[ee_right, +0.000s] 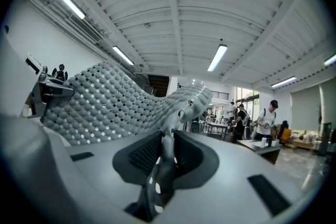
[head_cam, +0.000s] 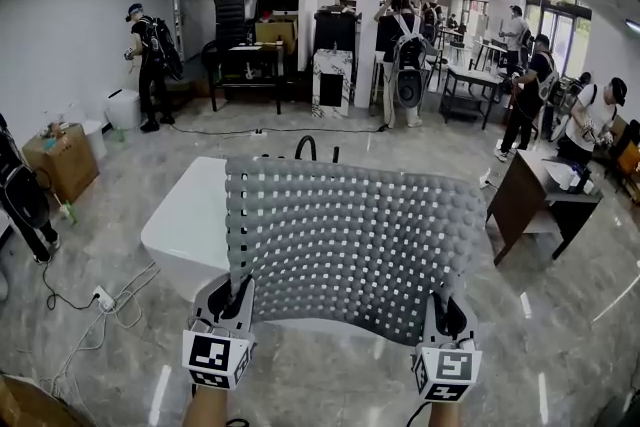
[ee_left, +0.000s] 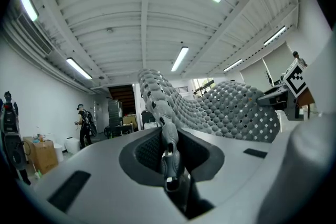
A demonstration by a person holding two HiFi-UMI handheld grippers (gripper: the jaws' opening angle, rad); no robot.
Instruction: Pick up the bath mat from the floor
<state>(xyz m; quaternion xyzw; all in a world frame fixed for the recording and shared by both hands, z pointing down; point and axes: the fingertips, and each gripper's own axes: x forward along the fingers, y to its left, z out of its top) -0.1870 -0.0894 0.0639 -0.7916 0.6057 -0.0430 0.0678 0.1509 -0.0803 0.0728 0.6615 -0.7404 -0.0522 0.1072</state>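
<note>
I have one grey bath mat [head_cam: 350, 245], studded and full of square holes. It is off the floor, stretched between my two tools and hanging above the white tub [head_cam: 190, 225]. The left tool [head_cam: 238, 293] is clamped on the mat's lower left edge and the right tool [head_cam: 443, 303] on its lower right edge. In each gripper view the jaws pinch the mat's rim between them.

The raised mat blocks most of my sight of the tub. Only the tub's left end and a strip of its near rim show, plus two dark curved fittings poking up behind the mat.

To the right of the tub stands one brown table [head_cam: 522, 197] with small items on top. To its left sits one cardboard box [head_cam: 58, 163], and nearer me a power strip [head_cam: 101, 298] with cables trailing over the floor. Beyond the tub is one black table [head_cam: 245, 67]. I count at least six people standing around the room, all well apart from the tub.
</note>
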